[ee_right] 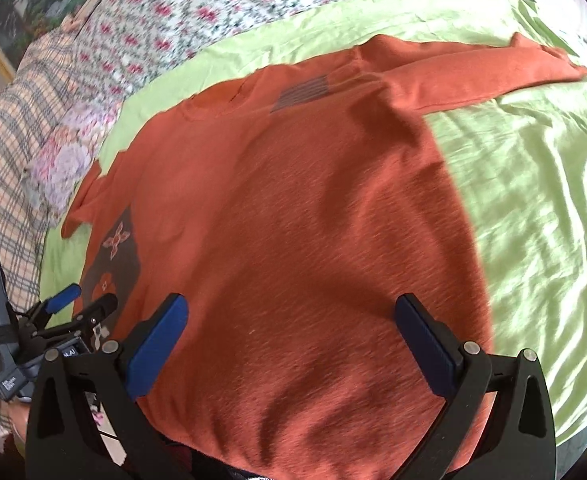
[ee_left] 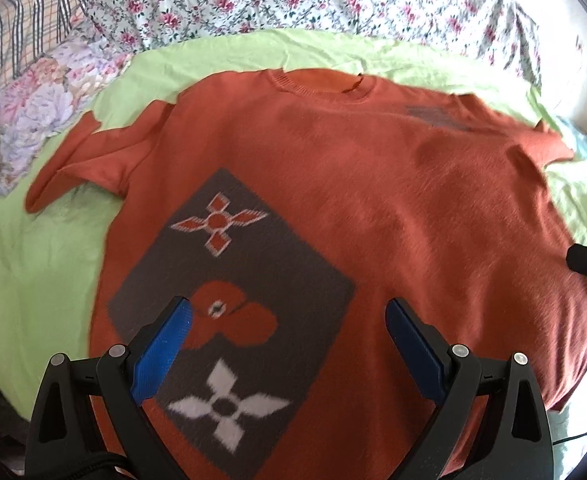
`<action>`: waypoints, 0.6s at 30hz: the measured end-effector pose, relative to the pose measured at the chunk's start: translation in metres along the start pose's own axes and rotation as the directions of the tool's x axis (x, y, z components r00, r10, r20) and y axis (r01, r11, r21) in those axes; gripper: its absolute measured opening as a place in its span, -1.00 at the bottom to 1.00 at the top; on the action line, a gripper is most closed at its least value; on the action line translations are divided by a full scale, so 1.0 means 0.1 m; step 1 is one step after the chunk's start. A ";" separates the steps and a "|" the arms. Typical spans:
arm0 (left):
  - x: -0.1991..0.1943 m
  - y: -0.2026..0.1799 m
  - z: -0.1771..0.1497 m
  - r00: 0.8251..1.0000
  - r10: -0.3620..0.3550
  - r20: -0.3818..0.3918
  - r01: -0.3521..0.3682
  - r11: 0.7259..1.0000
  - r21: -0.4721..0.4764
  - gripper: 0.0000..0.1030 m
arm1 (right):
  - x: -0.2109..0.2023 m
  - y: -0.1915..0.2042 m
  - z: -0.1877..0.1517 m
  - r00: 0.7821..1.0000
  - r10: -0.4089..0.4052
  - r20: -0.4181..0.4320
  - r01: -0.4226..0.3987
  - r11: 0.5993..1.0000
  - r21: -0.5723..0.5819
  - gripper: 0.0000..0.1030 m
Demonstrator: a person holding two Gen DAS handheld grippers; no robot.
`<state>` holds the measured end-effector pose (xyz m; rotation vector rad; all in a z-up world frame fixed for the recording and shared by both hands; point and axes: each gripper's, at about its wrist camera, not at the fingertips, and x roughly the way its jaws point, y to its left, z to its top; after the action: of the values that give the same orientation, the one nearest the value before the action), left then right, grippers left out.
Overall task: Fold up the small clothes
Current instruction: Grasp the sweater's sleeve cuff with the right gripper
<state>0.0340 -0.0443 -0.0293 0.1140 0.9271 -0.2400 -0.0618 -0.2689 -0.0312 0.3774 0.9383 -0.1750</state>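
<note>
On a bed's green sheet (ee_right: 533, 168), one orange sweater (ee_left: 373, 200) lies flat, front up, both sleeves spread. Two claws hover above its lower half, left claw (ee_left: 289, 312) and right claw (ee_right: 291, 308), jaws wide apart, holding nothing. Bare sheet borders the sweater either side.

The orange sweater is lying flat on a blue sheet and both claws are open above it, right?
Not quite. The sheet is light green, not blue, as the right wrist view shows. The orange sweater does lie flat, with the left claw and right claw open above it.
</note>
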 end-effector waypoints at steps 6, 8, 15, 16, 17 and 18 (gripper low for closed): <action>0.14 0.05 0.24 0.994 -0.109 -0.012 0.108 0.992 -0.068 0.90 | -0.12 -0.38 0.16 0.997 0.023 0.075 -0.029 0.996 0.079 0.99; 0.19 0.02 0.34 0.996 -0.088 -0.015 0.088 0.995 -0.045 0.90 | -0.14 -0.58 0.25 0.995 0.043 0.091 -0.055 0.989 0.137 0.98; 0.39 -0.11 0.68 1.000 -0.022 -0.008 0.022 0.999 0.027 0.90 | -0.33 -1.61 0.73 0.988 -0.064 0.138 0.020 0.955 0.297 0.47; 0.44 -0.12 0.73 1.000 -0.021 -0.016 0.021 1.000 0.021 0.90 | -0.38 -1.79 0.82 0.985 -0.090 0.151 0.036 0.945 0.326 0.45; 0.47 -0.13 0.76 0.999 -0.023 -0.024 0.023 1.000 0.016 0.90 | -0.44 -1.94 0.90 0.980 -0.118 0.162 0.056 0.937 0.346 0.36; 0.54 -0.15 0.80 0.999 -0.028 -0.037 0.028 1.000 0.010 0.90 | -0.48 -2.09 1.00 0.974 -0.152 0.168 0.080 0.926 0.369 0.31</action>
<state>0.1237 -0.0829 -0.0246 0.1158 0.9643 -0.2697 -0.0791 -0.5013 0.0109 0.6327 0.7333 -0.4903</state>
